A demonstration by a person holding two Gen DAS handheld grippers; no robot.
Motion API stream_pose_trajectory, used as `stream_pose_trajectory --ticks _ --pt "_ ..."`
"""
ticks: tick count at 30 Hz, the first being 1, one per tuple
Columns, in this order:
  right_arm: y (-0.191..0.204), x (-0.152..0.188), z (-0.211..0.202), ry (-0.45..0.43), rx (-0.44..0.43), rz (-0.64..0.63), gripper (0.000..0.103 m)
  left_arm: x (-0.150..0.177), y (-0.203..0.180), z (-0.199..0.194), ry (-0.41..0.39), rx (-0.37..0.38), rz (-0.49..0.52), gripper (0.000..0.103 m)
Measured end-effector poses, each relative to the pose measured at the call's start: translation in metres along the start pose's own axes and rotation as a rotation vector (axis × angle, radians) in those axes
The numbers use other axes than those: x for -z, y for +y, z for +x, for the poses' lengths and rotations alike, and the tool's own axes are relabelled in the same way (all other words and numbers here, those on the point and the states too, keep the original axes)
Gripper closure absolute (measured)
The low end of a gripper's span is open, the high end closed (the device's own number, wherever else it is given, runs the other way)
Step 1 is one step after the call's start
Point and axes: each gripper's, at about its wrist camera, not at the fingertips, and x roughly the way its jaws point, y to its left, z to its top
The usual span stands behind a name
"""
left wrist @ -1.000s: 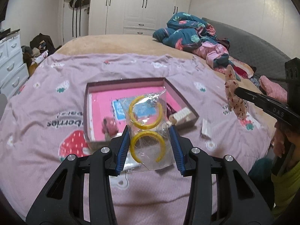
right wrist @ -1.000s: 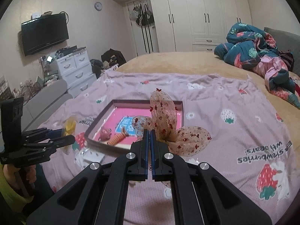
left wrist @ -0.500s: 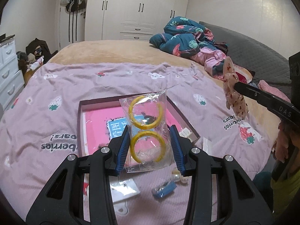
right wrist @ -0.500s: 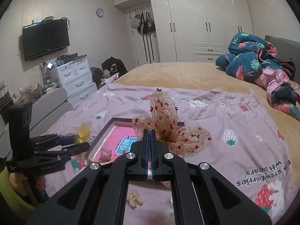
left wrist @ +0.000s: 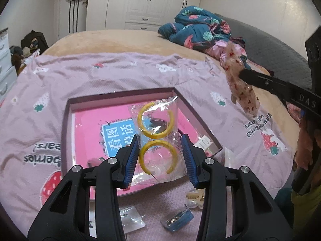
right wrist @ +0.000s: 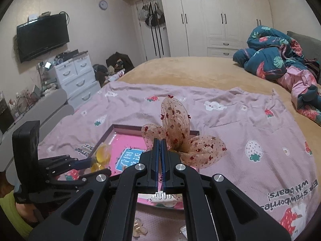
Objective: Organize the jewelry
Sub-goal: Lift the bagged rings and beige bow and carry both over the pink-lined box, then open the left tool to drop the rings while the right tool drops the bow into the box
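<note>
My left gripper (left wrist: 159,148) is shut on a clear bag of two yellow hoop bangles (left wrist: 155,124), held above the near part of a shallow box with a pink inside (left wrist: 86,126). The same bag (right wrist: 100,157) shows at the left in the right wrist view. My right gripper (right wrist: 159,146) is shut on a sheer beige bow hair clip with red flecks (right wrist: 176,124), raised over the box's far right corner (right wrist: 118,127). In the left wrist view that bow (left wrist: 239,82) hangs from the right gripper's black finger at the right.
On the lilac strawberry blanket (left wrist: 120,70) near me lie a pearl hair clip (left wrist: 193,198), a small blue clip (left wrist: 177,219) and a clear packet (left wrist: 131,219). A white comb clip (right wrist: 163,197) sits by the box. Bundled clothes (right wrist: 280,60) lie far right.
Both grippers have pulled back toward me with their loads; the box has slid up the views, and the small items near the bed's front edge have come into sight.
</note>
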Motion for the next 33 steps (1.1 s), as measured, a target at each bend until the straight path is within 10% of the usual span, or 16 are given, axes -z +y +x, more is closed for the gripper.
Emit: stream_pose_trajectory --ticks 33 --pt "-0.028 0.037 0.124 0.247 0.031 0.078 0.097 0.019 0.002 0.069 0.157 0.042 0.001 0.069"
